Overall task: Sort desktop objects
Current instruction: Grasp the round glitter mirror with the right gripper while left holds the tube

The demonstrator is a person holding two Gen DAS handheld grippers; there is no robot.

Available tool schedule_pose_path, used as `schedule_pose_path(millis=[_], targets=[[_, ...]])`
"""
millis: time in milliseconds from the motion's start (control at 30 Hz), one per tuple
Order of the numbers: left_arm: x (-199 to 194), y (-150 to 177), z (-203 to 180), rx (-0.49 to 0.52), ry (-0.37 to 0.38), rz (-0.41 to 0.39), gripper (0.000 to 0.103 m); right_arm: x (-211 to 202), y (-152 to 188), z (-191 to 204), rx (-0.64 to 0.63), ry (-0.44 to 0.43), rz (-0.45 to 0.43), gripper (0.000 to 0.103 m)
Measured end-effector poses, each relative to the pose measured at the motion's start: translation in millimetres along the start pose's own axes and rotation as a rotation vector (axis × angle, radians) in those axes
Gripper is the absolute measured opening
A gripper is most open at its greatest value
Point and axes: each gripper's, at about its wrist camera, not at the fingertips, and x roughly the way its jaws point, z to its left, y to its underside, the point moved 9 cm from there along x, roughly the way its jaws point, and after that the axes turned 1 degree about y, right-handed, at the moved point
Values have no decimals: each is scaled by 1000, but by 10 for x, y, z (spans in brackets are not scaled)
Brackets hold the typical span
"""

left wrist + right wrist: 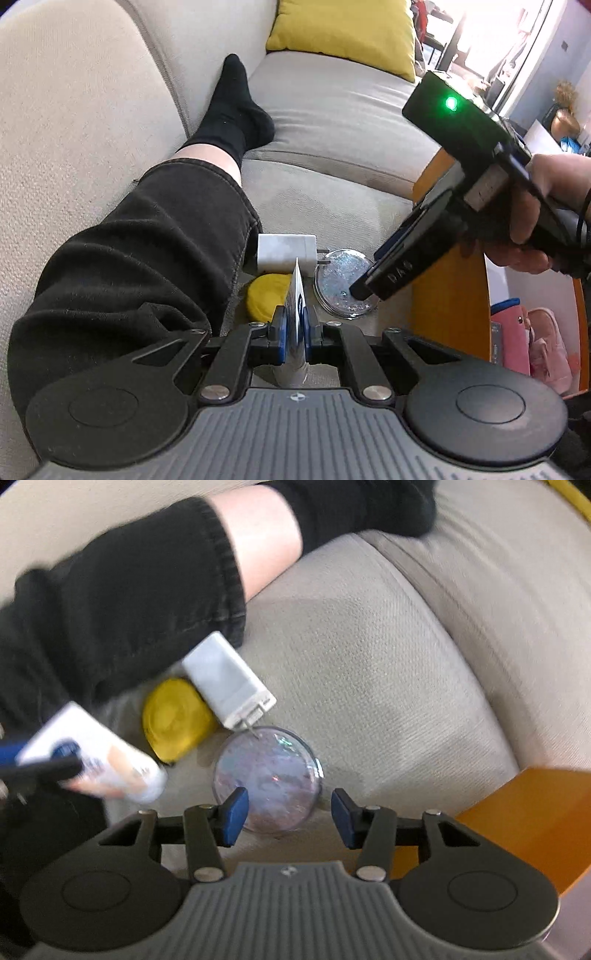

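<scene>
Left wrist view: white tube (295,317) is clamped in left gripper (294,328). Right gripper (290,816) is spread wide over glitter dish (267,775). Charger (227,681) and yellow disc (175,718) are left unsorted on the couch (388,672).

Bare sofa cushion (369,672) right of glitter dish (267,775), charger (229,681), yellow disc (177,716), leg (110,602) crowding its left
</scene>
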Motion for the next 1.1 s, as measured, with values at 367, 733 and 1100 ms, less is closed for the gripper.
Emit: schedule_pose_path(millis=[367, 733, 1100], targets=[[34, 13, 42, -30, 19, -22, 9, 41, 14, 96, 108, -23, 44, 63], [7, 42, 63, -54, 17, -29, 9, -338, 213, 197, 80, 72, -67, 1], [-11, 70, 116, -87, 12, -29, 9, -248, 129, 133, 143, 23, -84, 38]])
